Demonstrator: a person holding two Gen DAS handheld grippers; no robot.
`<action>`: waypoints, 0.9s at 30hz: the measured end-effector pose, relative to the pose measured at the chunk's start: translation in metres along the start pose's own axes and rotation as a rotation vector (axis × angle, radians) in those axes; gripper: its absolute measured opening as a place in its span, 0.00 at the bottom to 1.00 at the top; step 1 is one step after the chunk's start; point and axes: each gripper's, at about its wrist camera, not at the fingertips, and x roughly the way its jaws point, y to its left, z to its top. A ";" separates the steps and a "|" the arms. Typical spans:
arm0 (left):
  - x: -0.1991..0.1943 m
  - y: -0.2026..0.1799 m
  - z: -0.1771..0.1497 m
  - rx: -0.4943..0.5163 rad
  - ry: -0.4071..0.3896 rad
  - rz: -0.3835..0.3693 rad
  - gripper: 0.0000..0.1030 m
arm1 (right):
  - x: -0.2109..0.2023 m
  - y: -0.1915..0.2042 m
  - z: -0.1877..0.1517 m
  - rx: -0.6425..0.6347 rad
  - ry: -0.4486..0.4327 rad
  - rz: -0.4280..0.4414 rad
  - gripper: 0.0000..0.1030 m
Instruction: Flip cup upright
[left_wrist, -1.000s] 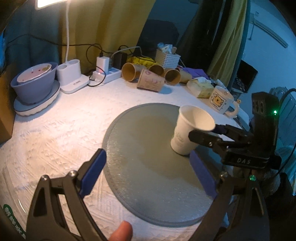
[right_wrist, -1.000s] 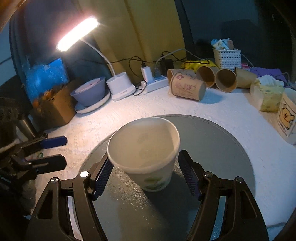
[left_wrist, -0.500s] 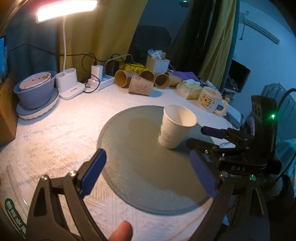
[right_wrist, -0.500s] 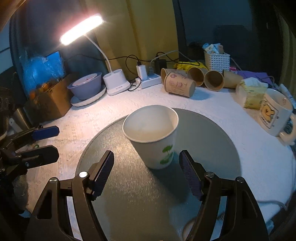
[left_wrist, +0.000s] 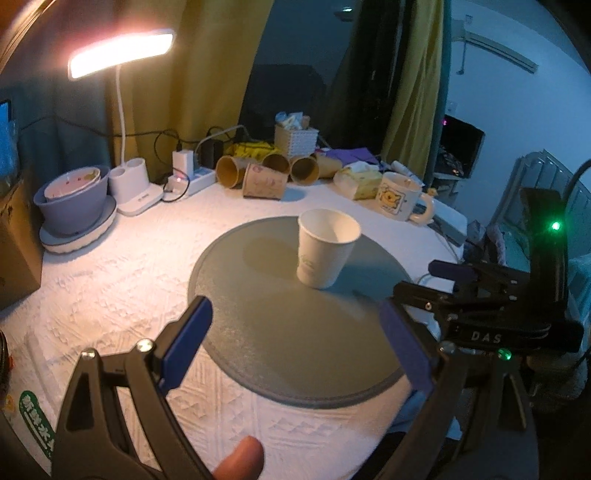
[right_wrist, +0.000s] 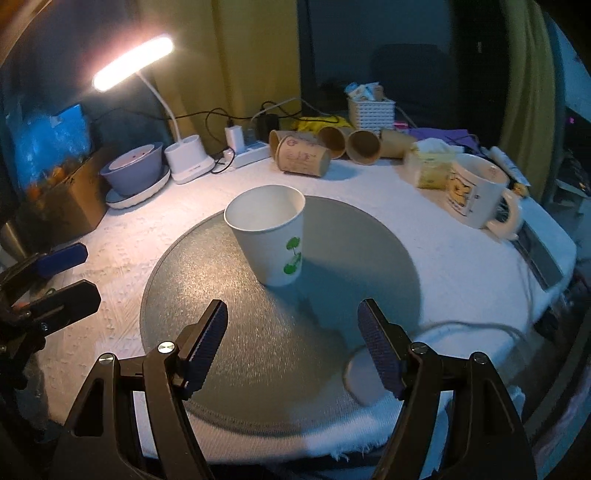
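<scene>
A white paper cup (left_wrist: 327, 251) with a green leaf print stands upright, mouth up, on the round grey mat (left_wrist: 258, 325). It also shows in the right wrist view (right_wrist: 269, 236) on the mat (right_wrist: 229, 332). My left gripper (left_wrist: 295, 343) is open and empty, well short of the cup. My right gripper (right_wrist: 293, 343) is open and empty, pulled back from the cup; it shows in the left wrist view (left_wrist: 439, 280) at the right of the mat.
Several brown paper cups (right_wrist: 306, 155) lie on their sides at the back. A bear mug (right_wrist: 476, 192) and tissue pack (right_wrist: 428, 166) stand at right. A lit desk lamp (right_wrist: 184, 162), power strip (right_wrist: 251, 155) and purple bowl (right_wrist: 135, 173) stand at back left.
My right gripper has let go of the cup and drawn back from it. My left gripper has also pulled back. The cup stays upright on the mat.
</scene>
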 end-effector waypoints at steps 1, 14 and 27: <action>-0.004 -0.002 0.000 0.003 -0.010 -0.007 0.90 | -0.004 0.001 -0.001 0.002 -0.005 -0.004 0.74; -0.046 -0.015 0.000 0.032 -0.099 -0.040 0.90 | -0.061 0.018 -0.013 0.007 -0.081 -0.056 0.74; -0.079 -0.023 0.008 0.061 -0.197 -0.041 0.90 | -0.108 0.029 -0.011 -0.008 -0.181 -0.090 0.74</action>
